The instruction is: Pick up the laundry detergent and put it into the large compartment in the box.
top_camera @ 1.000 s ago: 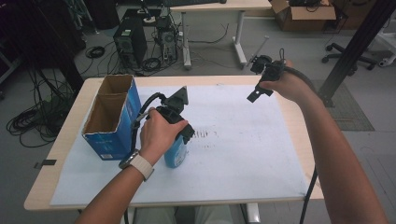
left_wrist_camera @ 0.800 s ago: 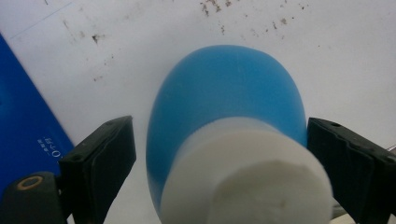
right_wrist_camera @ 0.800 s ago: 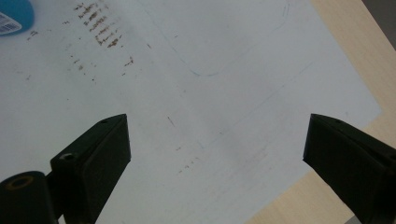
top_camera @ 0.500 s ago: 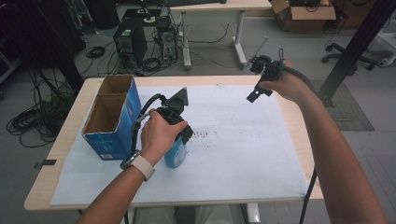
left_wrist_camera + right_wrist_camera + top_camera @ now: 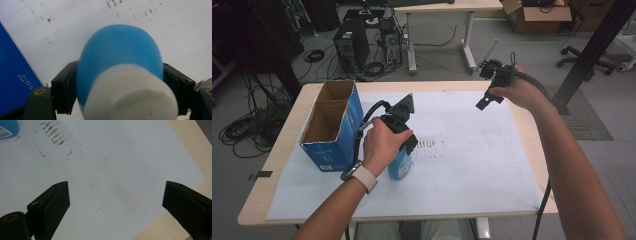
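The bottle (image 5: 401, 165), 1 in count, blue with a white cap, stands upright on the white sheet (image 5: 462, 165) just right of the box (image 5: 332, 127) and apart from it. Its long axis is vertical. In the left gripper view the cap faces the camera and the blue body (image 5: 120, 57) runs away toward the sheet, so the bottle sits directly between the jaws, along their line of sight.

The left gripper (image 5: 399, 137) comes down on the bottle from above. Its jaws have just been closing with the bottle between them, and both black pads (image 5: 63, 92) now lie against the sides of the body below the cap. Judged from this, the grip is made and a straight lift is the next move.

The right gripper (image 5: 492, 90) is held well apart, above the far right part of the table (image 5: 522, 85). Its jaws stand wide with nothing between them. The left hand is the nearer.

Count: 1 bottle, 1 box with 2 open compartments, 1 sheet, 2 grippers.
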A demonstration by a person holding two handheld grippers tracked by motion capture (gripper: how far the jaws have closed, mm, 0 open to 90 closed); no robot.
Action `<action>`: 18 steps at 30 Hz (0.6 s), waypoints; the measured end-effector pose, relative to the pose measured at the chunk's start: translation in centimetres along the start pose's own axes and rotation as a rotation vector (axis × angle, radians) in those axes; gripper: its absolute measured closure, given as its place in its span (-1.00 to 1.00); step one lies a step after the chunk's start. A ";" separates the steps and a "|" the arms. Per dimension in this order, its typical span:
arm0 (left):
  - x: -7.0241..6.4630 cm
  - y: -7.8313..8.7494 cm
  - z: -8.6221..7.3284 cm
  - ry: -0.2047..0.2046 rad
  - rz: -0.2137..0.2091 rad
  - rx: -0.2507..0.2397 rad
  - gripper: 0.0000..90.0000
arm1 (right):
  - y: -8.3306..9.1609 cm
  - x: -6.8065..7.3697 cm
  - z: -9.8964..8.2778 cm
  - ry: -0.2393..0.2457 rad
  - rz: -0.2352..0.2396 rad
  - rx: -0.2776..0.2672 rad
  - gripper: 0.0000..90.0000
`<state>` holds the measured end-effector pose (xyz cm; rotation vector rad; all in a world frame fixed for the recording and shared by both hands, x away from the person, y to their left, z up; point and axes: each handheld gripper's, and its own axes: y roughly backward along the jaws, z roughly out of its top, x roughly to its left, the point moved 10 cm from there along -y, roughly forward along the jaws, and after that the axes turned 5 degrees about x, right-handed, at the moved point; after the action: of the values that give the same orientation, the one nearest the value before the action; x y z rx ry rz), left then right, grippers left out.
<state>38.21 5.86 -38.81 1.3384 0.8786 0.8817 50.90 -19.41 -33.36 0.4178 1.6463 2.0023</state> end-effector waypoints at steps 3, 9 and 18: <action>0.0 0.0 0.0 0.004 0.000 -0.003 -0.39 | 0.0 0.0 0.0 0.001 0.001 0.001 -0.84; 0.0 0.1 0.1 -0.002 -0.004 -0.011 -0.29 | -0.2 0.1 0.1 0.001 0.003 0.005 -0.84; 0.1 0.1 0.1 -0.013 0.010 -0.019 -0.19 | -0.3 0.1 0.1 0.002 0.004 0.008 -0.84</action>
<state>38.37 5.89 -38.69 1.3321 0.8522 0.8855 50.93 -19.22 -33.64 0.4225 1.6566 2.0007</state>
